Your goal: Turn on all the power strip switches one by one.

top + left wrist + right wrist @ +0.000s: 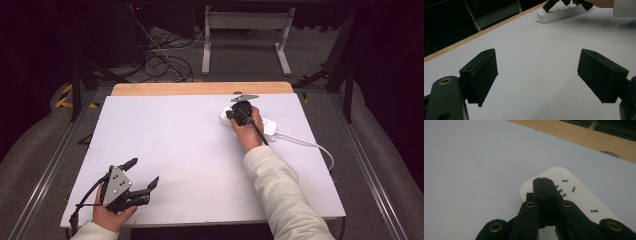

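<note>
High view — right tool (235, 114) closed over power strip (267, 126), white cord (310, 145) trailing.

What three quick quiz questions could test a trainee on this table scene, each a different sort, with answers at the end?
1. True or false: the left gripper is shut.
2. Which thing does the right gripper sit over? A) a mug B) the white power strip C) a book
3. Fill in: the power strip's white cable trails toward the table's ____ edge, in the high view.

Key: 1 false, its jaws stand wide apart over the bare white table. 2 B. 3 right.
</note>
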`<state>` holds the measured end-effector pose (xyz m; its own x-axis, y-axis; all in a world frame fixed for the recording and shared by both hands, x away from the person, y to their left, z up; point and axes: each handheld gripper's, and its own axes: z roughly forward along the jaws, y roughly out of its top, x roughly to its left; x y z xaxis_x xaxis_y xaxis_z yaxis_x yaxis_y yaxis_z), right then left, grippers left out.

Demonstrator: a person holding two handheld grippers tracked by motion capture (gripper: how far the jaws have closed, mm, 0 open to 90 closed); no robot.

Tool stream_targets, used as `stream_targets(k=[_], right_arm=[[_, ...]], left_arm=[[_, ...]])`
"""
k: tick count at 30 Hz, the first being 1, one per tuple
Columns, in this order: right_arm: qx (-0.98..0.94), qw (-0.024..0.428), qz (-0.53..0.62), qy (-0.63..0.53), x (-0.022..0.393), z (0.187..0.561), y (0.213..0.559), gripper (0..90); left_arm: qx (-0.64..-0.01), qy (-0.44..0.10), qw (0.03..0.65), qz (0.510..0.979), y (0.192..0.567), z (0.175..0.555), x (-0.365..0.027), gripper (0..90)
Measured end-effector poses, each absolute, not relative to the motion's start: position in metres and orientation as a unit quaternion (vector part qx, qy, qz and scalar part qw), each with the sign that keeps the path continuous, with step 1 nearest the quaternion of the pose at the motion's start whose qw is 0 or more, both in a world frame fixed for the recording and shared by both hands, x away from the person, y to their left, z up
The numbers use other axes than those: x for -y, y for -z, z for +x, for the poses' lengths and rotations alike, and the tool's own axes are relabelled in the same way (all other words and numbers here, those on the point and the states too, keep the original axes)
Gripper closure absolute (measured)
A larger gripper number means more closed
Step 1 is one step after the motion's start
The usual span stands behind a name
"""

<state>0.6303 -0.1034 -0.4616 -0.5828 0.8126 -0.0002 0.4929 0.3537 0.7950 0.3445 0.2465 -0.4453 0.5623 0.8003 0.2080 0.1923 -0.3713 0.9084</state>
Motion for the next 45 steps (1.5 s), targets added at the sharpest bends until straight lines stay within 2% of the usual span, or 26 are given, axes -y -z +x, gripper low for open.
stream_targets(k=[13, 24, 35, 38, 45], right_arm=[[-0.796, 0.198, 0.409, -0.399, 0.105, 0.632, 0.464, 90.0], [-0.793, 0.217, 0.414, -0.392, 0.1, 0.629, 0.466, 90.0], [-0.796, 0.191, 0.419, -0.392, 0.103, 0.633, 0.464, 90.0], [-0.799, 0.212, 0.399, -0.397, 0.107, 0.624, 0.453, 90.0], [-0.791, 0.205, 0.371, -0.442, 0.116, 0.598, 0.418, 89.4]], left_arm=[[-0.327, -0.334, 0.455, 0.758, 0.445, 0.344, -0.247, 16.7], [-0.328, -0.331, 0.457, 0.757, 0.446, 0.344, -0.246, 16.8], [-0.327, -0.336, 0.456, 0.757, 0.445, 0.344, -0.247, 16.8], [-0.328, -0.334, 0.457, 0.756, 0.445, 0.344, -0.248, 16.8], [-0.329, -0.334, 0.457, 0.756, 0.445, 0.344, -0.245, 16.7]])
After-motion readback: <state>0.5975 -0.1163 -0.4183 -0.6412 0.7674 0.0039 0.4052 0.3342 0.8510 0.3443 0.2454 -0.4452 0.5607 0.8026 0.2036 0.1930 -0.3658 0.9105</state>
